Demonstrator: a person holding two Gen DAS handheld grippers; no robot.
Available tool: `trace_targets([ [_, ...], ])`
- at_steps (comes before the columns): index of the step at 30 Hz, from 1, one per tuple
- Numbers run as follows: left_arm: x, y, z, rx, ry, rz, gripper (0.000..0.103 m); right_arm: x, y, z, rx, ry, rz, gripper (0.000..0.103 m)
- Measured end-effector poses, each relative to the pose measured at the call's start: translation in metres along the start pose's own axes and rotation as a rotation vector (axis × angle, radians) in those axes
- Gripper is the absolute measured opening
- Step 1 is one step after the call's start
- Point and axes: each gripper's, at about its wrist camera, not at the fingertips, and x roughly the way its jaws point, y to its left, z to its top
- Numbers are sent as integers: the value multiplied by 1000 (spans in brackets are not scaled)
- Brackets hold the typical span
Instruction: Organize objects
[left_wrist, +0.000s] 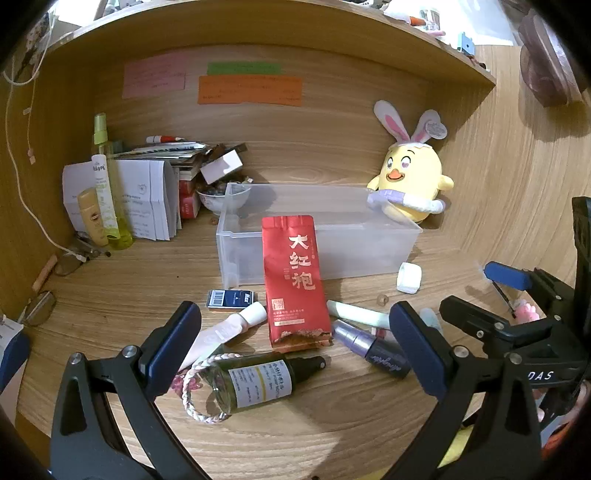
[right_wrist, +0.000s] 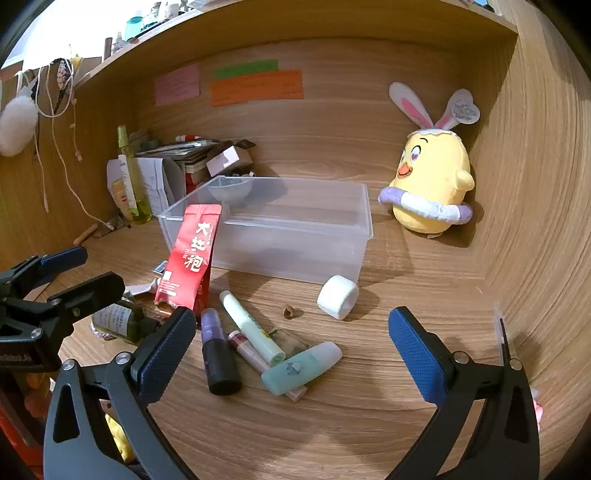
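Both my hand-held grippers, left and right, gape released, holding nothing. The pouch leans on the bin ahead; nudged, it topples. The bottle between my left jaws could roll.

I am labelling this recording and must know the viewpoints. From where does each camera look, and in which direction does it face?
Left wrist view: sits on the left gripper, looks forward and down at the green bottle and red tea pouch; own open fingers and the right gripper show.
Right wrist view: sits on the right gripper, looks forward and down at the tubes; own open fingers show.
Shared: clear plastic box, plush chick.
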Motion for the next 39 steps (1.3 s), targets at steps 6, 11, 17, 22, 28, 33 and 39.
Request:
trace_targets([
  [6, -1, 4, 0, -8, 1, -4, 103, 0, 3, 0, -6, 4, 15, 103],
  [11, 0, 6, -1, -15, 15, -13, 103, 0, 5, -1, -14, 5, 21, 103],
  [17, -1, 5, -2, -5, 9, -9, 103, -1, 5, 0, -17, 6, 27, 103],
  [22, -2, 6, -3, -6, 8, -5, 103, -2, 5, 0, -14, 2, 33, 103],
  [28, -3, 5, -2, 5, -1, 3, 103, -5, 5, 0, -13, -8, 51, 103],
  [33, -3, 4, -3, 11, -3, 0, 103, -6, 6, 0, -21, -15, 54, 103],
  [39, -3, 6, -3, 5, 0, -8, 103, -7, 6, 0, -24, -13, 58, 103],
])
